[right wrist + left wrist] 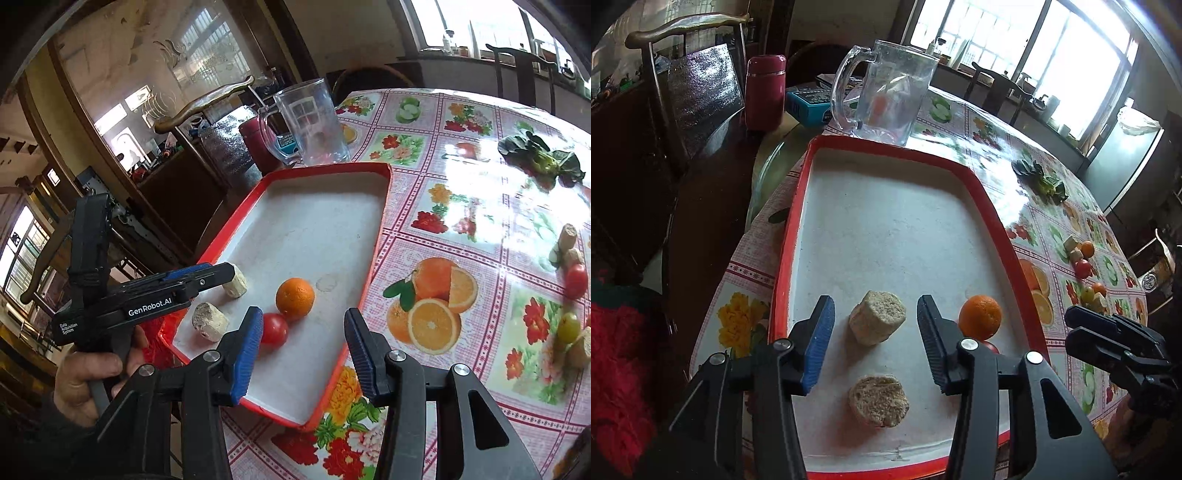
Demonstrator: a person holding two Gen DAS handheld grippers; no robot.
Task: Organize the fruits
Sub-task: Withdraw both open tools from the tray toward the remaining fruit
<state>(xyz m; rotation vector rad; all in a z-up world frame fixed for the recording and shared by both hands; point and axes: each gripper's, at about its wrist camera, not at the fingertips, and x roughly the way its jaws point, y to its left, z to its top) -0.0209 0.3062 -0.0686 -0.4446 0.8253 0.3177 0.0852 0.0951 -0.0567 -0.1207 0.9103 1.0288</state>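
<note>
A red-rimmed tray (886,147) with a white floor holds two beige chunks, an orange (980,315) and a tomato (274,328). My left gripper (875,306) is open around the farther beige chunk (877,323), with a gap on both sides; the nearer chunk (879,400) lies below it. My right gripper (303,317) is open over the tray's (328,168) near end with nothing between its fingers. The orange (295,297) sits just beyond it and the tomato is beside its blue left pad (245,354). A hand (85,380) holds the left gripper (229,271).
More fruit and beige chunks (574,280) lie loose on the patterned tablecloth to the right, with a leafy green (543,158) farther back. A glass mug (886,92), a red flask (764,92) and a blue box (809,103) stand behind the tray. A chair (687,74) is at left.
</note>
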